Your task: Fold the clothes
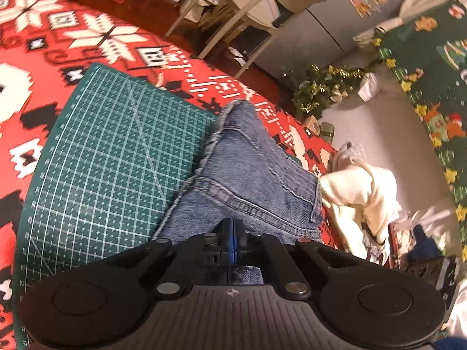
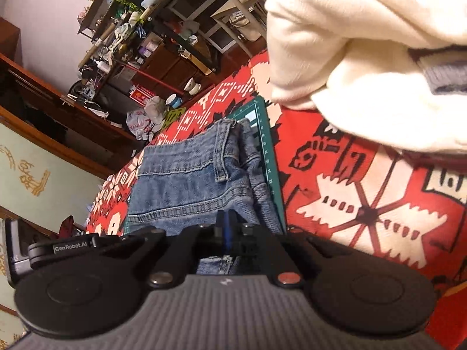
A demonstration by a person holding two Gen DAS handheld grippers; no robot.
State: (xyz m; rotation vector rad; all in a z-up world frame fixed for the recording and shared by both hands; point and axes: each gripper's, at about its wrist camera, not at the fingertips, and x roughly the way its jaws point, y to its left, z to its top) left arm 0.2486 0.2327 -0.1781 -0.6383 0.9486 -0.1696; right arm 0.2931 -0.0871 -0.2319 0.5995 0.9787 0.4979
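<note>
My left claw is pinched on the jeans, which hang up off the mat; my right claw is clamped on the same jeans near the belt loop. I judge the heavy denim could slip from either thin pinch, or drag into the cream garment just beside. The left claw's side, seen from my right, reads "GenRobot.AI".

Jeans: blue denim, coarse, stitched seams. Cutting mat: matt green, gridded. Tablecloth: red patterned cloth. Garment: cream fleece, soft.
</note>
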